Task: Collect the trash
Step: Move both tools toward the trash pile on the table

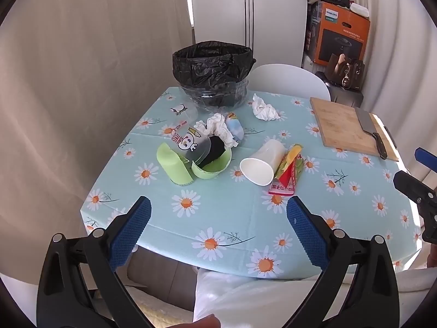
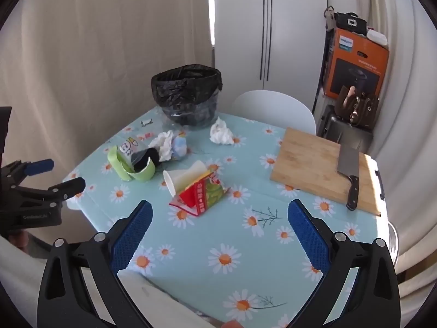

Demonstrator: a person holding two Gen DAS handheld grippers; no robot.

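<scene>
Overhead, both the left tool (image 1: 218, 210) and right tool (image 2: 220, 214) hang spread, gripping nothing, above a daisy-print counter (image 2: 218, 259) strewn with trash; pale curtains (image 1: 82, 68), perhaps sheets, surround it.

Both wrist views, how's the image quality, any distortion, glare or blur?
Left wrist view: strong fisheye bending, dark corners, table sharp, bright wash at the cutting board's right edge. Right wrist view: same curvature, a blown-out strip of daylight between curtain and cupboard, no motion blur.

Black plastic left gripper (image 1: 218, 213) and right gripper (image 2: 220, 214), blue textured pads, silver pivot screws.
</scene>
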